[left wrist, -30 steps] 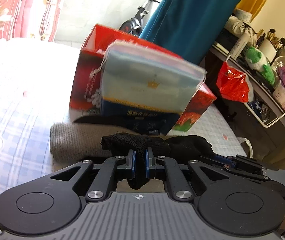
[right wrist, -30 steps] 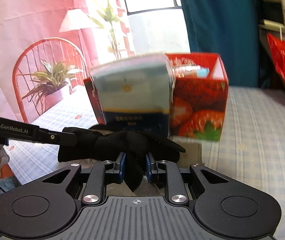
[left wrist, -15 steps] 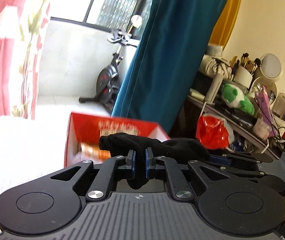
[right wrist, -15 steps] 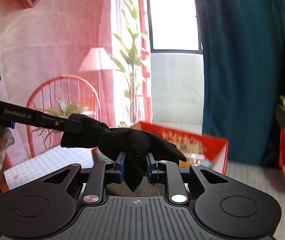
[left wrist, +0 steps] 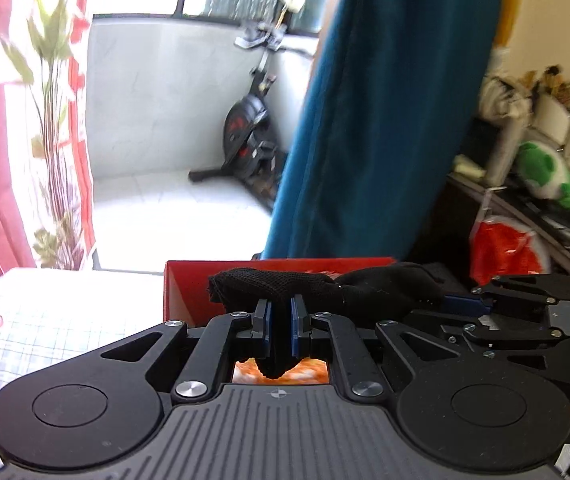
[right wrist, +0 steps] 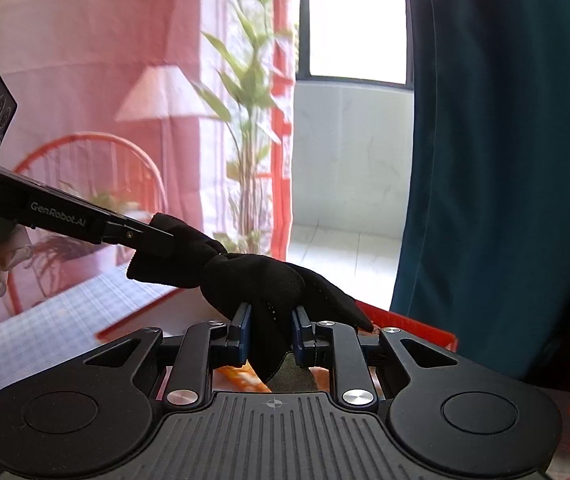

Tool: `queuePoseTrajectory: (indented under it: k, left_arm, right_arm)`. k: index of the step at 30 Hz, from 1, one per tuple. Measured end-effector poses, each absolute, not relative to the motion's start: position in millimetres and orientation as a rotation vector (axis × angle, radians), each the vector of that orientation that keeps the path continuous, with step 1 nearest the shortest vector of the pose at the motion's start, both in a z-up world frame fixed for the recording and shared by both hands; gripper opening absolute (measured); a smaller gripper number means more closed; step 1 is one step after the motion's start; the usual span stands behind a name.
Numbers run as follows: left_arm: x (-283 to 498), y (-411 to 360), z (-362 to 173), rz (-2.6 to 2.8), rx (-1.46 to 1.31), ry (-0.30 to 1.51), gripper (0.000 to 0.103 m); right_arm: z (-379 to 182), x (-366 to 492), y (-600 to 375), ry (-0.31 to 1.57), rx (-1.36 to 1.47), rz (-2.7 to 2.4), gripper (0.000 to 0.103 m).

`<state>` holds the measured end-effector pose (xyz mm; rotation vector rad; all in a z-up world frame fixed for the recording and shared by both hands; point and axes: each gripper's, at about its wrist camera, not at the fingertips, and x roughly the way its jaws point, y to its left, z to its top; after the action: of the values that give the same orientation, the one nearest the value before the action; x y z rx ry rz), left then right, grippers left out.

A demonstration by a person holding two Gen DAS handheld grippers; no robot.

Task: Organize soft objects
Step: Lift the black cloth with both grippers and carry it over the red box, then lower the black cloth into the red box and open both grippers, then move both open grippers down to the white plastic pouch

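Here, low in the left wrist view, the left gripper pinches the limp, light black glove at its cuff above the red box, while, centre-low in the right wrist view, the right gripper clamps its bunched palm, the sagging knit suggesting it handles best gripped at both ends.

The left gripper pinches a black glove above the red box; the right gripper grips its far end.

Black glove now lifted above red box, tissue pack gone from view.
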<state>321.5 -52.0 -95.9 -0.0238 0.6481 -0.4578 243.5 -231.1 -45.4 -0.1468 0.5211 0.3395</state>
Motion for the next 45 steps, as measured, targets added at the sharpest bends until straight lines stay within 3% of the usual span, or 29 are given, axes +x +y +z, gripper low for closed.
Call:
queuePoseTrajectory:
  k: [9, 13, 14, 16, 27, 33, 35, 36, 37, 45]
  left_arm:
    - [400, -63, -142, -0.388, 0.021, 0.811, 0.012]
    - [399, -56, -150, -0.371, 0.001, 0.81, 0.05]
    - [396, -56, -149, -0.373, 0.015, 0.804, 0.051]
    - [391, -57, -147, -0.363, 0.042, 0.796, 0.052]
    - [325, -52, -114, -0.34, 0.061, 0.754, 0.053]
    - [283, -38, -101, -0.332, 0.082, 0.72, 0.054]
    - [268, -33, -100, -0.32, 0.08, 0.717, 0.057]
    - [261, -30, -100, -0.317, 0.074, 0.716, 0.057]
    - [254, -27, -102, -0.315, 0.067, 0.718, 0.057]
    - [212, -14, -148, -0.314, 0.064, 0.819, 0.06]
  right_arm:
    - [-92, 340, -240, 0.747, -0.072, 0.295, 0.019]
    - [-107, 352, -238, 0.79, -0.094, 0.294, 0.031]
    - [-108, 350, -237, 0.791, -0.101, 0.29, 0.032]
    - [-107, 346, -234, 0.797, -0.113, 0.28, 0.043]
    - [-58, 268, -229, 0.772, -0.176, 0.275, 0.046]
    - [-40, 225, -227, 0.749, -0.152, 0.272, 0.068]
    - [-37, 211, -223, 0.735, -0.157, 0.264, 0.083]
    - [-36, 204, -220, 0.724, -0.162, 0.26, 0.096]
    - [-36, 197, -216, 0.715, -0.17, 0.26, 0.101]
    - [-61, 144, -183, 0.698, -0.248, 0.293, 0.102]
